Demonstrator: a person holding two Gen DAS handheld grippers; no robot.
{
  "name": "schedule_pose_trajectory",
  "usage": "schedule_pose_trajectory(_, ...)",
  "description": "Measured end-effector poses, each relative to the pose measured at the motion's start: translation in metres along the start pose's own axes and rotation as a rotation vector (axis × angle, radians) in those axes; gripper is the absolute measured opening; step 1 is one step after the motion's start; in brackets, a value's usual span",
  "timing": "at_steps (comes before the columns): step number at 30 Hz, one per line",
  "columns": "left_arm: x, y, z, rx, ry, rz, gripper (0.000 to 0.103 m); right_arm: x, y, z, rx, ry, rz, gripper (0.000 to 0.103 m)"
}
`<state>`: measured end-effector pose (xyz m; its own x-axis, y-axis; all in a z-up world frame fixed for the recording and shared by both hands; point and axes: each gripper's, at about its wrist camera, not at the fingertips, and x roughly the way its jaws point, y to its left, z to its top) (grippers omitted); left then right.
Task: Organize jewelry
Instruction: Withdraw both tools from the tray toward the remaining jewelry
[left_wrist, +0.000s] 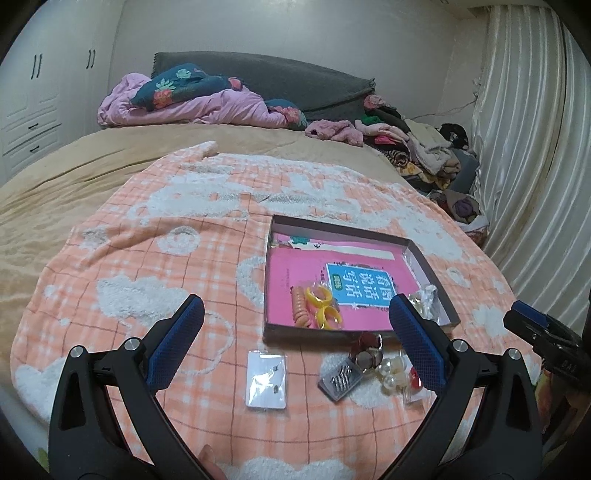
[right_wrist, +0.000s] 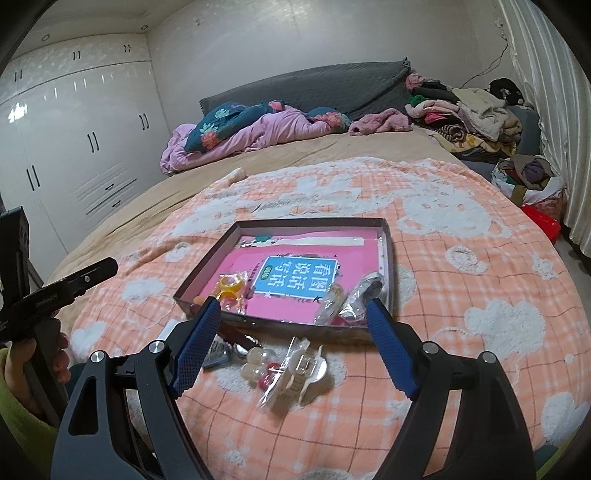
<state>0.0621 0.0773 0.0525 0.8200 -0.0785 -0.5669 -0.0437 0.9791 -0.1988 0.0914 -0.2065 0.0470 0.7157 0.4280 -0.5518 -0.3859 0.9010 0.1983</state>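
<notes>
Left wrist view: both the left gripper (left_wrist: 295, 321) and right gripper (right_wrist: 293, 317) gape wide, empty, near the box (left_wrist: 343, 328); inside it a pink book (left_wrist: 295, 273) reads 看图说话写话.

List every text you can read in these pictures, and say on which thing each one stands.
"看图说话写话", upside down to both cameras: blue label of the pink book in the shallow box.
Small green tag beside it: too blurred to read.
Nothing else is readable.
</notes>
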Motion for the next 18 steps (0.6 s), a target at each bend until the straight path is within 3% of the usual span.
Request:
schedule_pose_trajectory(9, -0.004, -0.002, -0.012, 0.029, 0.025, -0.003, 0.094, 0.001, 0.012, -0.008, -0.029, 0.029, 0.018, 0.080)
schedule_pose_trajectory(18, -0.001, -0.007, -0.030, 0.080, 0.075, -0.009, 0.094, 0.019, 0.017, -0.031, -0.030, 0.118, 0.037, 0.080)
